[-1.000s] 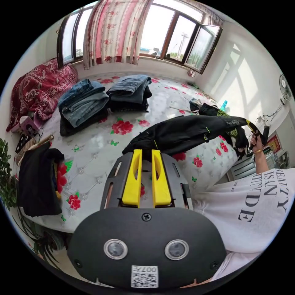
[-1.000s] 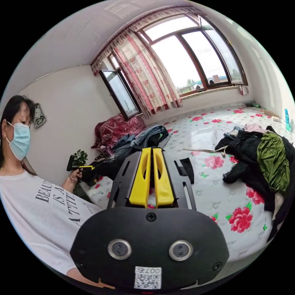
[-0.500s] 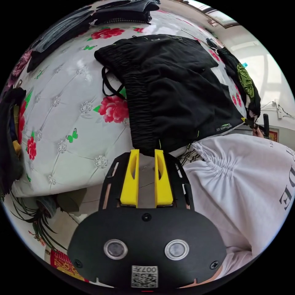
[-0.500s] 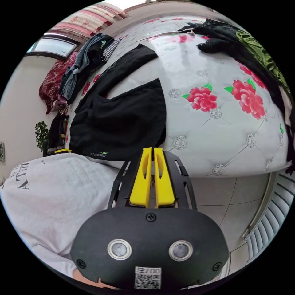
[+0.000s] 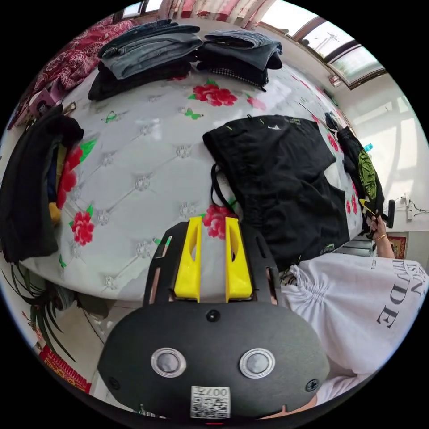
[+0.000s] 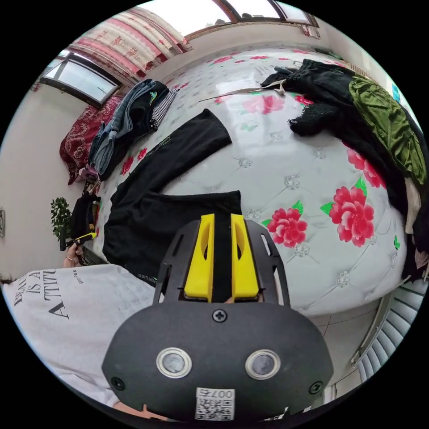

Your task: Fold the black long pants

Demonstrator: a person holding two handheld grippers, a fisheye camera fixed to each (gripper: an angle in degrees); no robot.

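Lying spread on the flowered bed (image 5: 134, 152), the black long pants (image 5: 286, 178) await their first fold, with the left gripper (image 5: 212, 221) and the right gripper (image 6: 222, 219) both gaping empty above them, so next comes a fresh pinch at an edge.

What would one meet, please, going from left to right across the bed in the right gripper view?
Folded jeans → black pants → red flower print → green garment on the dark clothes pile.
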